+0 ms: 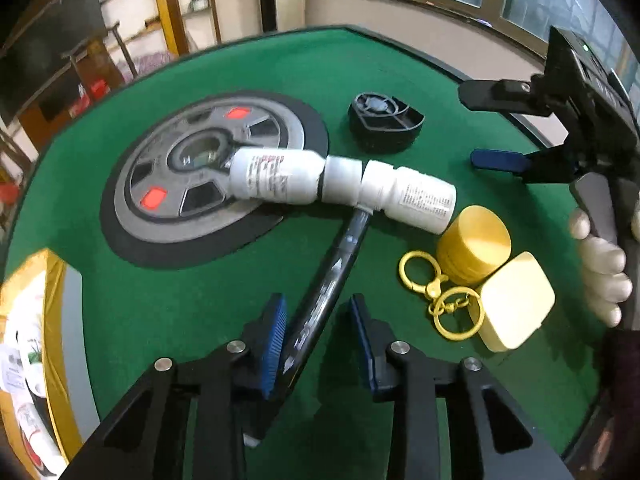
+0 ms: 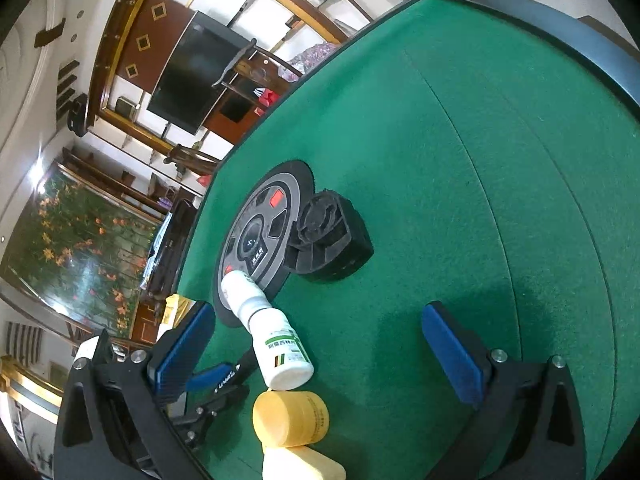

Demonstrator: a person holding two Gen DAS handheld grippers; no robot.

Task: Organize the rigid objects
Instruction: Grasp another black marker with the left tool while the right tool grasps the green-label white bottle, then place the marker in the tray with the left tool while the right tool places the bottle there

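Your left gripper (image 1: 318,336) stood spread astride the black marker pen (image 1: 324,292), its long axis running forward between the pads toward the white bottles (image 1: 344,184); your right gripper (image 2: 320,344) hung wide, empty.

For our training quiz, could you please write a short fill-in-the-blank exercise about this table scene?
1. The black pen lies between the open jaws of the ___ gripper.
2. The two white bottles lie ___ to cap.
3. The keyrings beside the round yellow jar are ___ in colour.
4. The right gripper, jaws open, holds ___.

Missing words: left; cap; yellow; nothing
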